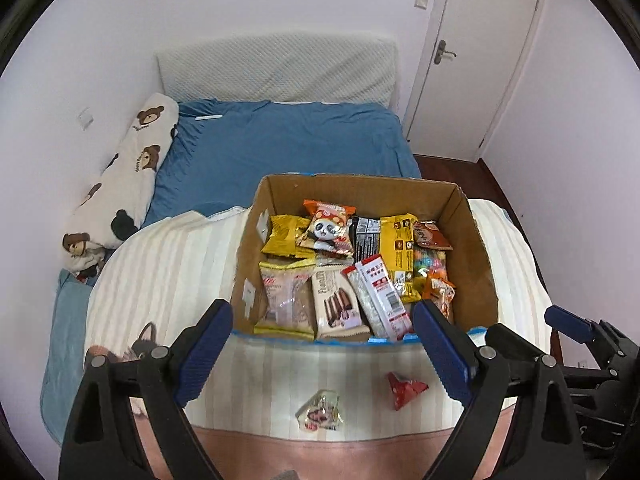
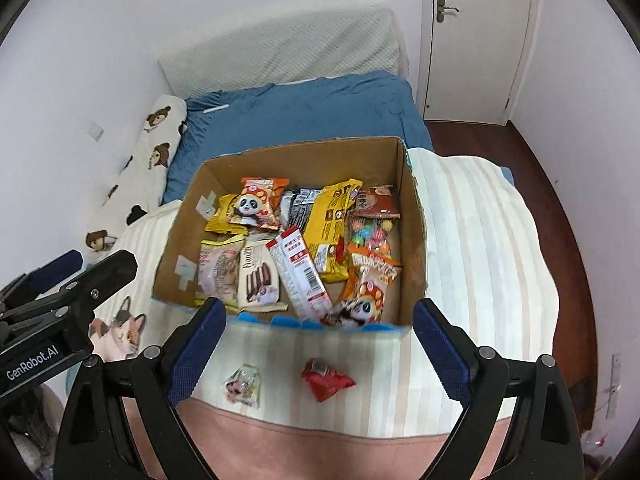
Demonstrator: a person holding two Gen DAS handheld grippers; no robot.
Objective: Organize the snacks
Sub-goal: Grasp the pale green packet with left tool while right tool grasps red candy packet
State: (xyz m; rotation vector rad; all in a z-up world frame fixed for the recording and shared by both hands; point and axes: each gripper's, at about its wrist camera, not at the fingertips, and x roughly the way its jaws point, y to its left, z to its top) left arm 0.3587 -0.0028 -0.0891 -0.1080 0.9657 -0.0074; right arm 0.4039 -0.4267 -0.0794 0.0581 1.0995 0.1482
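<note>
Open brown cardboard box (image 1: 472,248) packed with assorted snack packets sits directly ahead of both grippers. Small red foil packet (image 2: 326,378) and clear printed packet (image 2: 243,388) lie loose on striped cream blanket (image 2: 480,264), between box and fingertips. Left gripper (image 1: 322,348) and right gripper (image 2: 318,346): jaws spread wide, holding nothing.

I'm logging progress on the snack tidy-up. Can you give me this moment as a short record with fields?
container: cardboard box on the striped blanket, holding many snack packs
left outside: red packet and clear-wrapped snack, on the blanket in front of the box
left gripper: open, empty
right gripper: open, empty
background: blue sheet, bear-print pillow
</note>
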